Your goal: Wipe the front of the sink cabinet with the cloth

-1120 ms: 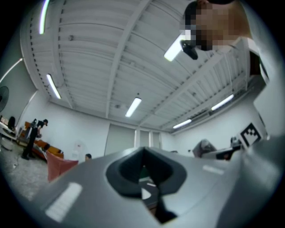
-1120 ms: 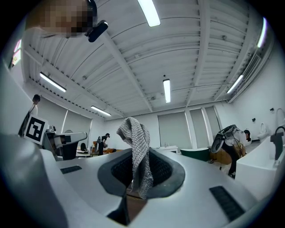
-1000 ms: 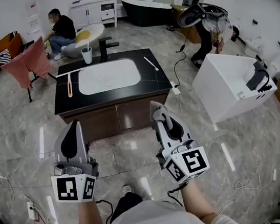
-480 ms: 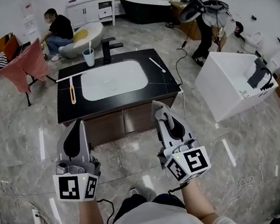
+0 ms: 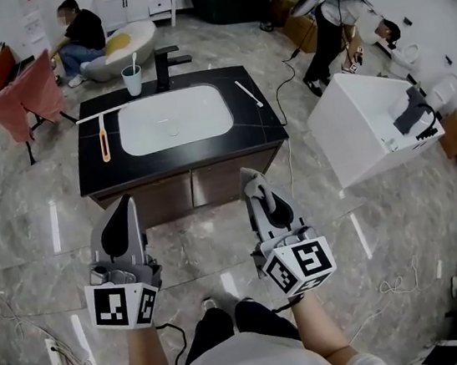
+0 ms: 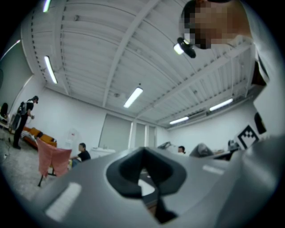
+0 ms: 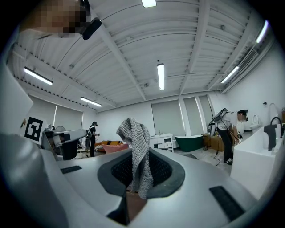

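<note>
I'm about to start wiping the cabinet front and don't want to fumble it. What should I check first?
1. Grip: ok, right gripper shut on the cloth.
2. Spare tool: ok, left gripper shut, empty.
3. Contact: not ok, cloth held short of the cabinet front.
4. Doors: ok, cabinet doors look closed.
5. Cloth dampness: cannot tell.

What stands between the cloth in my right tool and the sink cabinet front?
Nothing visible. Only marble floor separates the grey knitted cloth in the right tool from the brown wooden cabinet front.
</note>
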### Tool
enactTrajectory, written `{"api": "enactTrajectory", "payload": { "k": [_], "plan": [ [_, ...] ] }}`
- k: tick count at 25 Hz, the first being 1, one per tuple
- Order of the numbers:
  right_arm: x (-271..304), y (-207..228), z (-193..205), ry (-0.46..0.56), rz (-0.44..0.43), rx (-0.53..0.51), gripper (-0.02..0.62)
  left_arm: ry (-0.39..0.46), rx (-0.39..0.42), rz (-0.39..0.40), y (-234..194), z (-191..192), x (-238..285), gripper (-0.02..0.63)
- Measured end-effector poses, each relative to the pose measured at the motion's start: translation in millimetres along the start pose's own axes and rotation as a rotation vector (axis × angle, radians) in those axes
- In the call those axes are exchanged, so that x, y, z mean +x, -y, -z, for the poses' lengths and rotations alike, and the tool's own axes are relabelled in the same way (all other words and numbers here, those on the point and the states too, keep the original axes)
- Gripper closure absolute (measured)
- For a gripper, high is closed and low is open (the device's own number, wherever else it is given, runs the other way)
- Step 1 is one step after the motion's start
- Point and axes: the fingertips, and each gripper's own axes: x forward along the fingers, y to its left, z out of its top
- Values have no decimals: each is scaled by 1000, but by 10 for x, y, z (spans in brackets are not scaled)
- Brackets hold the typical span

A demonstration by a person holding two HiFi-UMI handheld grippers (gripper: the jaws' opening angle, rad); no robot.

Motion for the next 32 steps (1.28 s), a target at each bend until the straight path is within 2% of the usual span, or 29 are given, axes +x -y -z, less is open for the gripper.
{"api": "enactTrajectory", "payload": {
  "k": [10,23,32],
  "plan": [
    [51,150,339,-94,-29,20,552,-18,-10,-24,131,187,52,600],
    [90,414,825,-216,-129,53,554,-21,17,-126,571,194,-4,601],
    [81,508,1017,-254,-208,43,555,-7,59,-204,851,155,-147,600]
  ]
}}
